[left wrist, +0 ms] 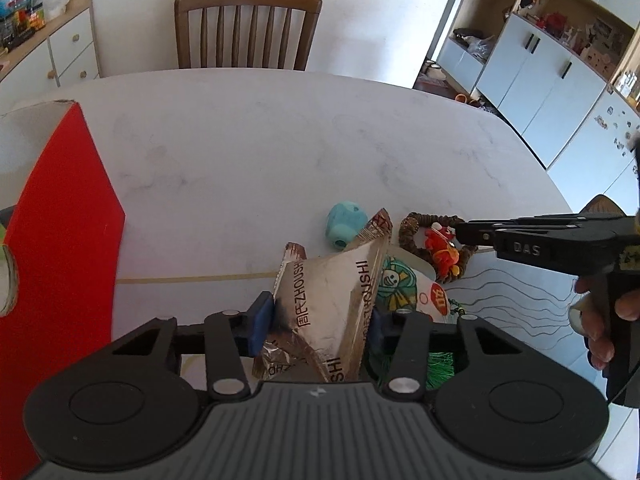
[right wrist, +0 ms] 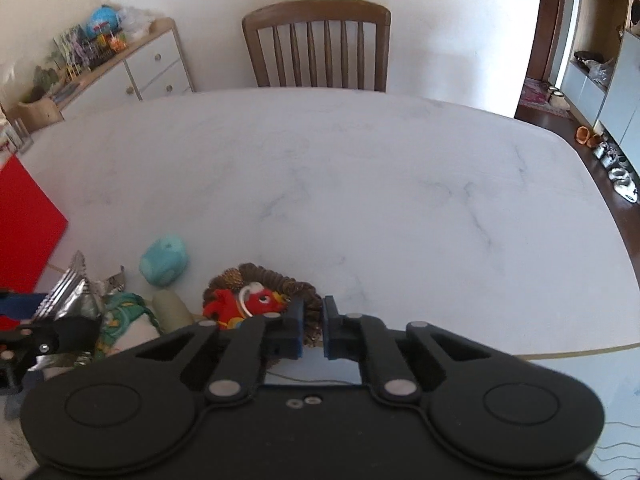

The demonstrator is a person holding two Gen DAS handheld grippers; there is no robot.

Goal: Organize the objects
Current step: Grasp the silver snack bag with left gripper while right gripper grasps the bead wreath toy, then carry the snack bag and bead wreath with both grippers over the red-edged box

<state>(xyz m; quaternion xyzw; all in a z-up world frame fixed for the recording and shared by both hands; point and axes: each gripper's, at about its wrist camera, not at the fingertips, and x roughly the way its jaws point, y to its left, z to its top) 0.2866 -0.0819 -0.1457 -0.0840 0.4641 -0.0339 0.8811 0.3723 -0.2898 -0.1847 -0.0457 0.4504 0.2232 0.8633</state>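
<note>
Left wrist view: left gripper clamps a silver snack packet; teal toy lies beyond it. Right wrist view: right gripper pinches the brown woven ring holding a red plush.

A: Where's the foil packet?
B: Front of desk, btwn left gripper fingers. Box to its left.
A: Wreath?
B: Right of packet, plush toy on it. Chair behind desk.
</note>
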